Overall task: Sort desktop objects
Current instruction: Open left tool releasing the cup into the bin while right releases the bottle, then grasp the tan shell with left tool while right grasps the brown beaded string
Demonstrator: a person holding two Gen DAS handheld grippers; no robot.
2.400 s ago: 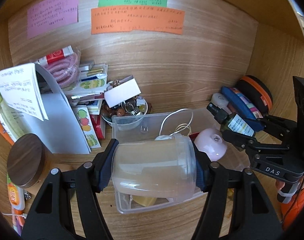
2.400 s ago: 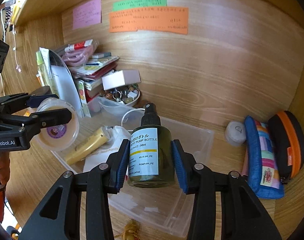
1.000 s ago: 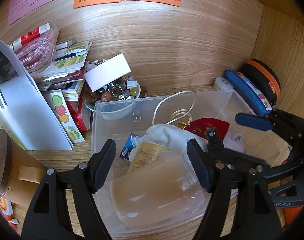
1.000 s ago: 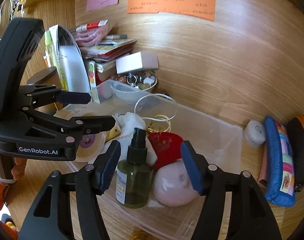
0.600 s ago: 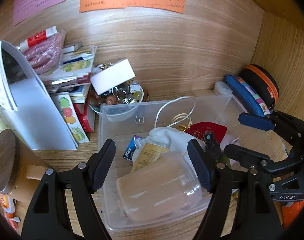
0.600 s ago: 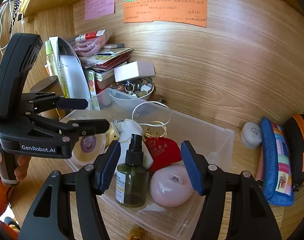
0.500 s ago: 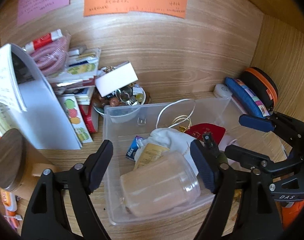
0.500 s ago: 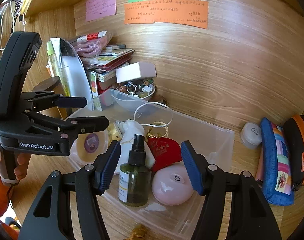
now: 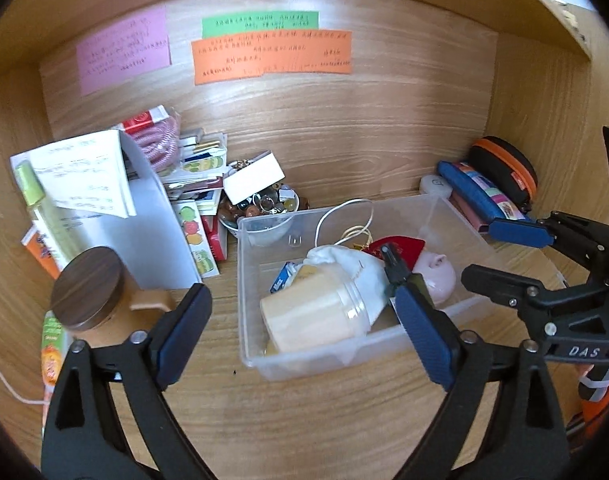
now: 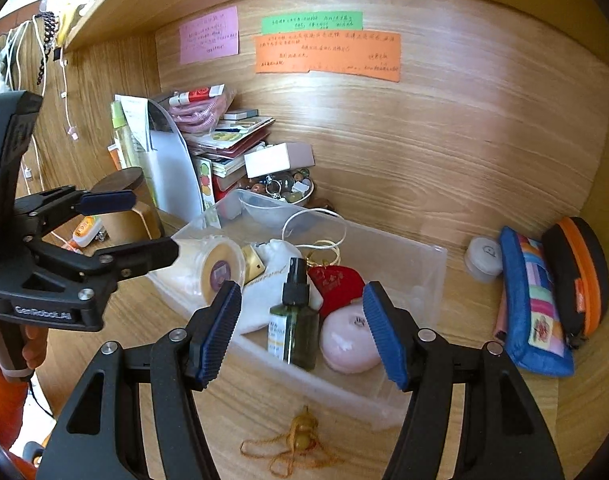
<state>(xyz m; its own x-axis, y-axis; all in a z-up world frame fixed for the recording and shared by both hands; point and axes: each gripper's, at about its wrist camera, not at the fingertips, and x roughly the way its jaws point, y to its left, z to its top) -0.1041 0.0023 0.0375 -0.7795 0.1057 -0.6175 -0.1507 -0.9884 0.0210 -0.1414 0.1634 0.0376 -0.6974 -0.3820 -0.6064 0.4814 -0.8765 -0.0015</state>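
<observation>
A clear plastic bin (image 9: 456, 224) (image 10: 404, 252) sits on the wooden desk. In it lie a translucent jar (image 9: 316, 314) (image 10: 212, 266) on its side, a green spray bottle (image 10: 294, 320) standing upright, a pink round case (image 10: 350, 340), a red pouch (image 10: 338, 282), a white cloth bag (image 9: 344, 264) and a white cord. My left gripper (image 9: 304, 338) is open and empty, in front of the bin. My right gripper (image 10: 302, 332) is open and empty, just before the bottle. Each gripper shows in the other's view.
A wooden-lidded cup (image 9: 90, 288), papers and books stand at left. A bowl of trinkets (image 9: 260, 208) with a white box sits behind the bin. A blue pouch (image 10: 532, 300), an orange-black case (image 10: 580, 272) and a white round case (image 10: 482, 258) lie right. A yellow tassel charm (image 10: 300, 440) lies in front.
Both grippers have let go and drawn back from the bin. The jar and the spray bottle now rest inside it.
</observation>
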